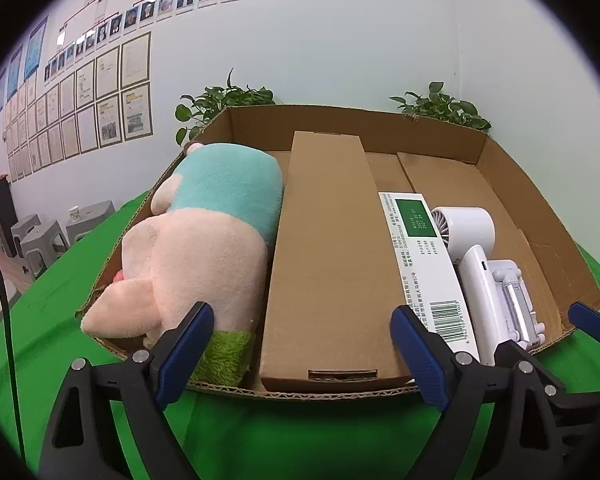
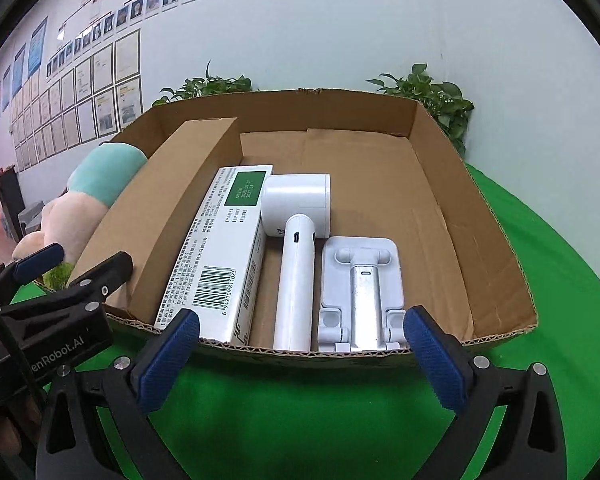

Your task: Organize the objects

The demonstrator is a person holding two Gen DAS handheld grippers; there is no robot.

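Cardboard tray (image 1: 508, 184) on the green worktop (image 1: 300, 440) holds 5 things in a row: a plush pig (image 1: 196, 248) at the left wall, a long brown box (image 1: 324, 256), a white carton (image 2: 224, 248) with a barcode, a white handheld fan (image 2: 296, 240), and a folded white stand (image 2: 360, 288). Left gripper (image 1: 302, 356) and right gripper (image 2: 300, 356) hover at the tray's near edge, jaws spread wide, both grasping nothing.

Open tray (image 2: 480, 240) holds fan (image 2: 296, 272) beside stand (image 2: 360, 280).
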